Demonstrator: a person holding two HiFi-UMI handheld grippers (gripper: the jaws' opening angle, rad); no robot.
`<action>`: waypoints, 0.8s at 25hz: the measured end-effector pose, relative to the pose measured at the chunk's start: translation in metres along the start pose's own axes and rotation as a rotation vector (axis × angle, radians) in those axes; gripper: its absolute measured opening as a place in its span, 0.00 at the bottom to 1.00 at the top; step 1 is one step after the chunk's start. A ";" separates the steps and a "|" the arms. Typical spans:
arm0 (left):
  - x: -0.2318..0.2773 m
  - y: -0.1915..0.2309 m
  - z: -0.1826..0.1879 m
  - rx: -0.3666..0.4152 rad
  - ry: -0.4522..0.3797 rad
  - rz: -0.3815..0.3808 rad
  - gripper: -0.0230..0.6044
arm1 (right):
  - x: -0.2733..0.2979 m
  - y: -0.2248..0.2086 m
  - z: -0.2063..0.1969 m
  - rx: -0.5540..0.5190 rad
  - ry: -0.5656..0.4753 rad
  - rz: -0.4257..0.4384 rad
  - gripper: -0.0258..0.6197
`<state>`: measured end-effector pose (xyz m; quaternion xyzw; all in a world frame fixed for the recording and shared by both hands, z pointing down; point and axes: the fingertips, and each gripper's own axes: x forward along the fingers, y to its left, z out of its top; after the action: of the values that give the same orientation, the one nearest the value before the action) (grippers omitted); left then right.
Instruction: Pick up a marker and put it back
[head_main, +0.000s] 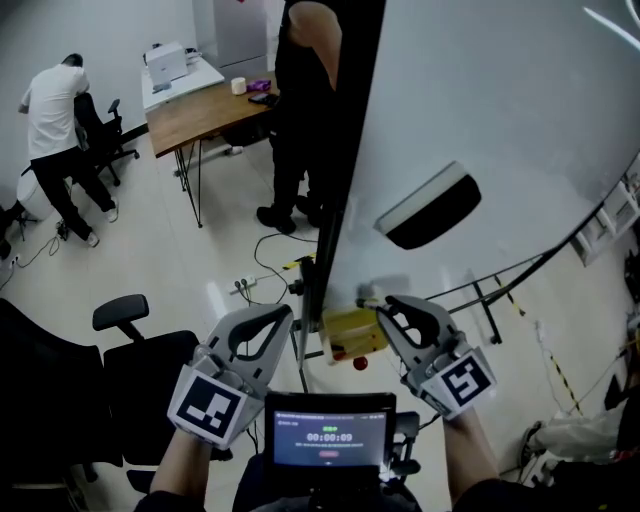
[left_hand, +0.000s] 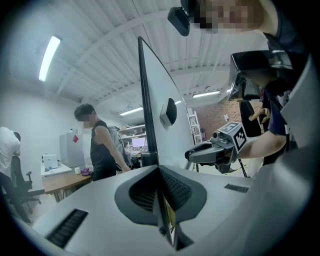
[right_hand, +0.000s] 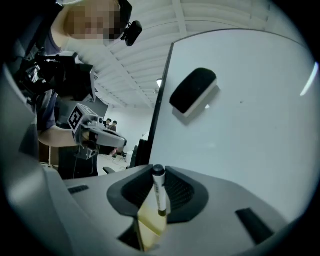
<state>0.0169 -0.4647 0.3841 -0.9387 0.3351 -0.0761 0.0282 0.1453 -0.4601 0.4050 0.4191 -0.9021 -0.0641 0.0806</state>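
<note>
Right gripper view: marker (right_hand: 160, 194) clamped along right claw (right_hand: 159, 175)

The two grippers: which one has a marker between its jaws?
The right gripper. A white marker with a black cap stands upright between its jaws, above a yellow object. The left gripper has no marker between its jaws.

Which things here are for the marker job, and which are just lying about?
For the job: marker, right gripper holding it, yellow box, whiteboard.
Just lying about: eraser on the board, wooden desk, office chair.
</note>
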 end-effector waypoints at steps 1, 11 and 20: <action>0.000 0.000 0.003 0.007 -0.006 -0.002 0.04 | -0.001 0.002 0.008 -0.010 -0.012 0.003 0.19; -0.013 0.003 0.032 0.053 -0.063 -0.006 0.04 | -0.018 0.024 0.097 -0.089 -0.149 0.054 0.19; -0.036 0.009 0.054 0.080 -0.113 0.006 0.04 | -0.030 0.046 0.139 -0.137 -0.215 0.070 0.19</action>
<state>-0.0074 -0.4486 0.3256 -0.9386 0.3325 -0.0364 0.0849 0.1021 -0.4012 0.2743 0.3718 -0.9130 -0.1673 0.0141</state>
